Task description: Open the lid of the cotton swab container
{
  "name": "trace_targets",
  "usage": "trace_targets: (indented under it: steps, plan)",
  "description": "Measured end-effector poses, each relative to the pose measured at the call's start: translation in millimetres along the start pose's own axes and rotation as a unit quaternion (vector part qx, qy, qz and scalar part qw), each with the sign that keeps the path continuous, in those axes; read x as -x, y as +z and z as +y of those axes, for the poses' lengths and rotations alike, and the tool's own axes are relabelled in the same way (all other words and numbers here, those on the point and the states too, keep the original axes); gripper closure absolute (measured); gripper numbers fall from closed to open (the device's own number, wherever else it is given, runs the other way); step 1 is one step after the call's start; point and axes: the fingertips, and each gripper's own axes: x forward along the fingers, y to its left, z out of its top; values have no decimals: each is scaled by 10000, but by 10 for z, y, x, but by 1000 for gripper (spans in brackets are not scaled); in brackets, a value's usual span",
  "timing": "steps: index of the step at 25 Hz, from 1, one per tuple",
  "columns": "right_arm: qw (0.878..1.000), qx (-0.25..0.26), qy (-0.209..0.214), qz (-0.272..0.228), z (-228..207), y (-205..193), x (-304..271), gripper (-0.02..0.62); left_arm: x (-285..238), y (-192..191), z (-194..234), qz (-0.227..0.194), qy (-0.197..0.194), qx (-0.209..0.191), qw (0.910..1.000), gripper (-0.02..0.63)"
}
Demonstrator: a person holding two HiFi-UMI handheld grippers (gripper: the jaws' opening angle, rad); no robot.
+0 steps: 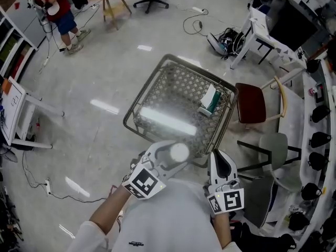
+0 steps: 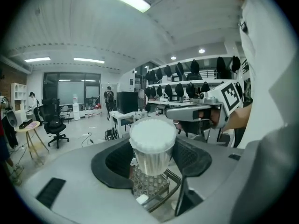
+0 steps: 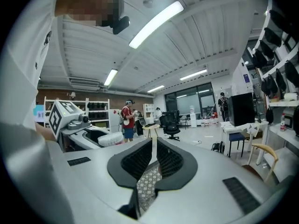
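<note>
The cotton swab container (image 1: 179, 152) is a clear round tub with a white top, held in the air over the near edge of the table. My left gripper (image 1: 169, 159) is shut on it. In the left gripper view the container (image 2: 152, 146) stands upright between the two dark pads (image 2: 114, 160), its white top above them. My right gripper (image 1: 220, 157) is just to the right, shut with nothing between its fingers. It appears level beside the container in the left gripper view (image 2: 194, 112). In the right gripper view the right gripper (image 3: 154, 146) has its pads pressed together, and the container (image 3: 110, 138) shows at the left.
Below is a glass-topped table with a wire-mesh frame (image 1: 157, 72); a green and white box (image 1: 209, 101) lies at its right side. A red-seated chair (image 1: 252, 103) and a grey chair (image 1: 274, 154) stand to the right. A person in red (image 1: 55, 4) is far off at the upper left.
</note>
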Motion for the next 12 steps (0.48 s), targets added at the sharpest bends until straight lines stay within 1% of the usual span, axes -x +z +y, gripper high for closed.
trace_targets:
  steps: [2,4,5,7,9,12]
  plan:
    - [9998,-128,136,-7,18,35,5,592,6,5,-20,1,-80,36,10000,351]
    - [9983,-413,410,-38,51,97,0,591,-1,15,-36,22,-187,-8,9998,351]
    - [9973,-458,570,-44,76,133,-4,574,-12,18,-48,56,-260,-55,9996,351]
    - [9952,-315,923,-2,153,192,-12,537,-36,16,-95,147,-454,-155,9987,351]
    - [9902,-79,1390,80,276,237,-21,500,-58,24,-154,225,-688,-264,9970,351]
    - [9742,306,2218,269,517,279,-29,446,-84,49,-218,327,-1031,-403,9933,351]
